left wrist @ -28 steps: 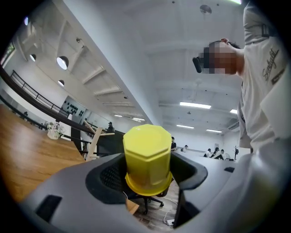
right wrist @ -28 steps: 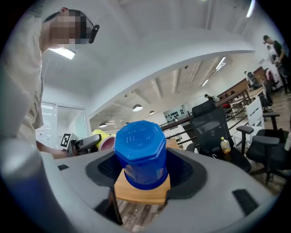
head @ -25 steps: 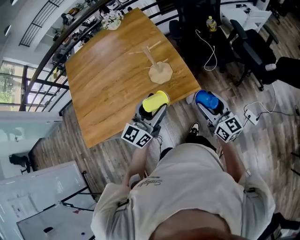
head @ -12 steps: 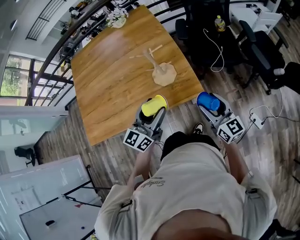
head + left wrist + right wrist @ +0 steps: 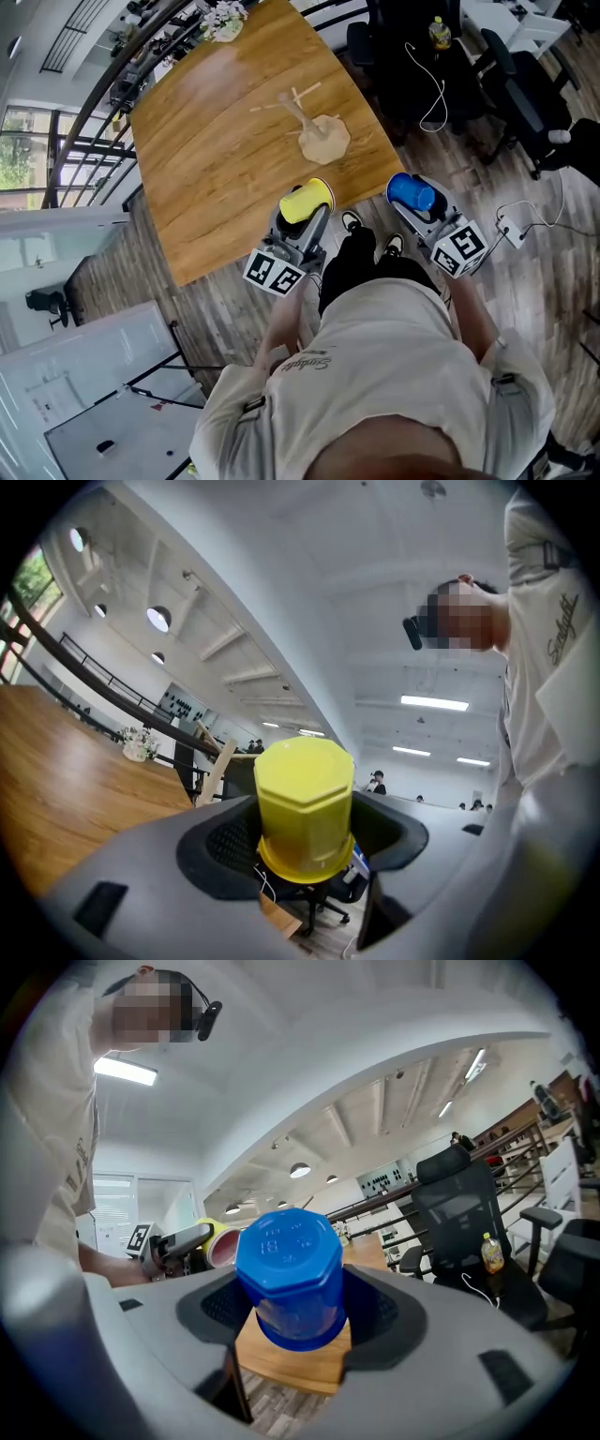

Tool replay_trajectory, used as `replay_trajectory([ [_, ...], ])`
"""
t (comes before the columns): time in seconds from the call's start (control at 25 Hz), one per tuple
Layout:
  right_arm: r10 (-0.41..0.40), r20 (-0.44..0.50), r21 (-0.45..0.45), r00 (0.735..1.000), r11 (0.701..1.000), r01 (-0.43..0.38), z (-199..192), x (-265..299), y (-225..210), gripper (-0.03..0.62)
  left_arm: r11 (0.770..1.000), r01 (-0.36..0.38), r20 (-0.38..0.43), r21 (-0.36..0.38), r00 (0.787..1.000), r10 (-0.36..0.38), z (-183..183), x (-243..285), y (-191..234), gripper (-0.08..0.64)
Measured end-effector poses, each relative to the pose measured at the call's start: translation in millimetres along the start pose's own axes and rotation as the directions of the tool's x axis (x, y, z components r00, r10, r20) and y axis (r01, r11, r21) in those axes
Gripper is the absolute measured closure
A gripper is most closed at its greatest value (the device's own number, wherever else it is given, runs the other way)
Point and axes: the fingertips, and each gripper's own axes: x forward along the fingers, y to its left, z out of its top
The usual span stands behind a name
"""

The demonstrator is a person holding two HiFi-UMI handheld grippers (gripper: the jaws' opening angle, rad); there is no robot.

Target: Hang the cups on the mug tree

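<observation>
A wooden mug tree (image 5: 314, 127) with bare pegs stands on the wooden table (image 5: 216, 159) near its right edge. My left gripper (image 5: 305, 208) is shut on a yellow cup (image 5: 306, 201), held just over the table's near edge; the yellow cup (image 5: 302, 803) fills the left gripper view between the jaws. My right gripper (image 5: 412, 199) is shut on a blue cup (image 5: 411, 193), off the table to the right of the tree. In the right gripper view the blue cup (image 5: 291, 1274) sits between the jaws, with the left gripper and yellow cup (image 5: 206, 1241) beyond.
A flower pot (image 5: 223, 28) stands at the table's far corner. Black office chairs (image 5: 525, 94) and a white cable (image 5: 433, 89) lie on the wooden floor to the right. A railing (image 5: 103, 84) runs along the table's far left side.
Both grippers keep their cups and barely shift; the view has drifted slightly, and the person's feet now show between the grippers.
</observation>
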Motion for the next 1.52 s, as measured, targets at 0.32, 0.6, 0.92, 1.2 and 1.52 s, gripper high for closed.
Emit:
replay_trajectory([
  [0.32, -0.022, -0.002, -0.018, 1.0, 1.0, 0.022, 15, 20, -17, 0.31, 0.998, 0.016, 0.019, 0.059, 1.0, -0.017, 25, 27, 22, 0.259],
  [0.6, -0.006, 0.007, 0.02, 1.0, 1.0, 0.006, 32, 63, -28, 0.31, 0.999, 0.008, 0.002, 0.032, 1.0, -0.008, 30, 42, 56, 0.259],
  [0.92, 0.07, 0.08, -0.06, 0.994, 0.996, -0.065, 92, 119, -26, 0.31, 0.999, 0.03, 0.028, 0.025, 0.999, -0.031, 47, 54, 80, 0.259],
  [1.2, 0.059, 0.133, -0.063, 0.989, 0.997, -0.051, 126, 152, -26, 0.31, 0.999, 0.043, 0.006, -0.002, 0.999, -0.043, 46, 46, 108, 0.259],
  [1.52, 0.043, 0.14, -0.07, 0.989, 0.997, -0.033, 126, 178, -25, 0.31, 0.997, 0.065, -0.044, 0.046, 0.997, -0.063, 34, 49, 128, 0.259],
])
